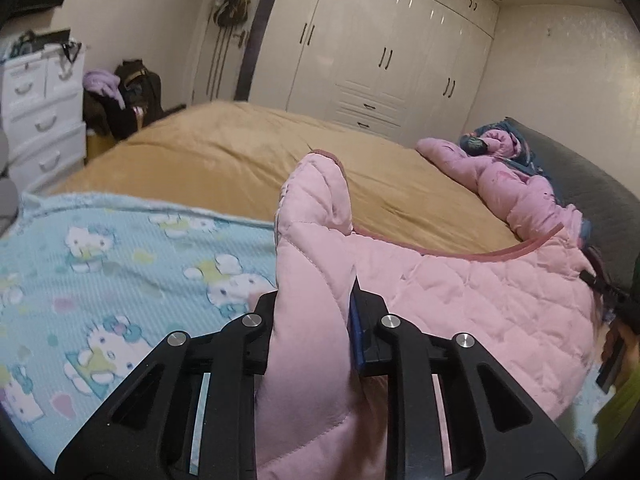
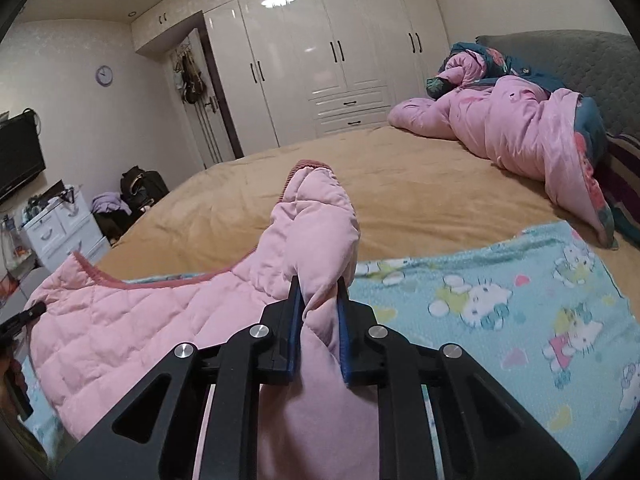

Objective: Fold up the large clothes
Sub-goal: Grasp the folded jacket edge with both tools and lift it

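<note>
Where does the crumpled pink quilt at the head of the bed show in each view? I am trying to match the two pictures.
Left wrist view: the pink quilt lies at the right, against the grey headboard.
Right wrist view: the pink quilt lies at the upper right, below the grey headboard.
Shared landmark: the white wardrobe on the far wall.
</note>
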Demonstrator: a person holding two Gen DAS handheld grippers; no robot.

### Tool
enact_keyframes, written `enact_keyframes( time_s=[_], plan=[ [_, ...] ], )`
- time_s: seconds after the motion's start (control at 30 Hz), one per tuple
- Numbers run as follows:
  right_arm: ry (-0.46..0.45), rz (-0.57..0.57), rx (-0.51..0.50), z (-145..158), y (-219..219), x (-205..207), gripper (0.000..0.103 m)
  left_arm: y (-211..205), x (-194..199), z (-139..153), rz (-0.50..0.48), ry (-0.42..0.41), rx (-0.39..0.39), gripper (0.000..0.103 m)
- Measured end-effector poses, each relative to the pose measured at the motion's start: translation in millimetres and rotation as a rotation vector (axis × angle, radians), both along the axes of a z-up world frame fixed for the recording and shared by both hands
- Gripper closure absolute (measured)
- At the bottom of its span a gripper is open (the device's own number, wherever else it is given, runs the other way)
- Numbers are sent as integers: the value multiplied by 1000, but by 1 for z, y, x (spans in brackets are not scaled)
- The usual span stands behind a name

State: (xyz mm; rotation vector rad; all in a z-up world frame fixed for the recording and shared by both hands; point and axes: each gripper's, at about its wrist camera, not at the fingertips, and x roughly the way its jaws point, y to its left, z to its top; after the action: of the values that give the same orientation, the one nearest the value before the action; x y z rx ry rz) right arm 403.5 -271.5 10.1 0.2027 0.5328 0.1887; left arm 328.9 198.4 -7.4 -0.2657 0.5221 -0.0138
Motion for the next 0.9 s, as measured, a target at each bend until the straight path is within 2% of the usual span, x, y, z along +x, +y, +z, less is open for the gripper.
enact_keyframes(
  time_s=[0.13,0.33,0.47,0.63,0.9],
  plan=[
    [59,-41,-4,-18,0,28,89,6,16,-16,36,23,-27,88],
    [114,-79,16,-49,-8,38,89,13,33,-49,79,97,-45,88],
    [138,-96,10,-64,-11,36,89,12,39,-55,79,120,-25,88],
    [195,-112,55,-86,-22,35,88,8,48,-70,85,170,6,86],
    [249,-124,67,-106,-24,30,85,10,50,-78,79,199,2,83]
  ],
)
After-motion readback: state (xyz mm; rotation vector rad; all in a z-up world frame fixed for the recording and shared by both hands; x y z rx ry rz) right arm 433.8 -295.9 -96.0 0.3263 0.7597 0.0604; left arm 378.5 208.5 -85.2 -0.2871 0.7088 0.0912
